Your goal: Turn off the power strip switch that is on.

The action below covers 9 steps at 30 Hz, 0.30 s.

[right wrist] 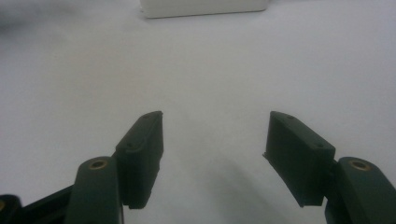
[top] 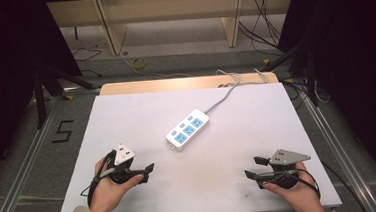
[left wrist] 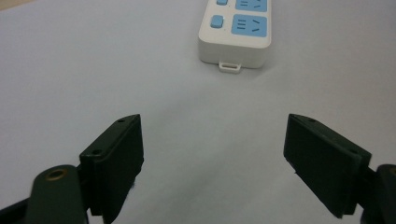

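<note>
A white power strip [top: 187, 130] with blue sockets lies at an angle in the middle of the white table [top: 121, 115]; its grey cable [top: 225, 96] runs off toward the back right. My left gripper [top: 148, 172] rests near the front left, held by a hand, open and empty, pointing right. In the left gripper view its jaws [left wrist: 215, 123] stand wide apart, and the power strip's end [left wrist: 236, 32] lies ahead. My right gripper [top: 251, 165] sits at the front right, open and empty, pointing left. Its own view shows its spread jaws [right wrist: 215, 116] and the strip's white side [right wrist: 203, 7] at the top.
A wooden ledge [top: 174, 84] borders the table's far edge. Beyond it, the floor holds loose cables, a yellow coil [top: 139, 63] and wooden furniture legs. A black "5" [top: 62, 131] is marked left of the table. Metal rails run along both sides.
</note>
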Motion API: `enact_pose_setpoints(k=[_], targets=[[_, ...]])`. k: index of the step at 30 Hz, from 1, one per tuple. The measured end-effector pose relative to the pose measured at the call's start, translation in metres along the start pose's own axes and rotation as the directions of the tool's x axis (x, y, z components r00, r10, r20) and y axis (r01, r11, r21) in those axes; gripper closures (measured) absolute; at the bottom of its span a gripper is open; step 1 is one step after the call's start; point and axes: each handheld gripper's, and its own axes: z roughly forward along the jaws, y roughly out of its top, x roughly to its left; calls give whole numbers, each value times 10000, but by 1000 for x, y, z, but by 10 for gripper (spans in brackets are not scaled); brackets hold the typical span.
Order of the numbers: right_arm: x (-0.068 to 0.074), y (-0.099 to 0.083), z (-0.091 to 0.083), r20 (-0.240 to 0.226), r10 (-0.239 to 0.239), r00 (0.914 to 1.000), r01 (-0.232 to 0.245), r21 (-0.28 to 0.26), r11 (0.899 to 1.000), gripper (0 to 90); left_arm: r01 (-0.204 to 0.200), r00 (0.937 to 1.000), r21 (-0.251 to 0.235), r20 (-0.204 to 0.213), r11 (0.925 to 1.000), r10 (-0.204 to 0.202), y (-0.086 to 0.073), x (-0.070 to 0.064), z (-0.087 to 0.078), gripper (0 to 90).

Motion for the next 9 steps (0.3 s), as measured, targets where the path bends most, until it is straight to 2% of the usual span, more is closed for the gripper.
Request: enact_pose_setpoints(k=[6, 9], targets=[[0, 0, 0, 2, -21, 10000, 21, 34, 10000, 377, -60, 10000, 394, 72, 9992, 57, -16, 0, 2, 193], [0, 0, 0, 10, -20, 10000, 20, 20, 10000, 377, 74, 10000, 527, 10, 9986, -74, -19, 2, 4, 189]])
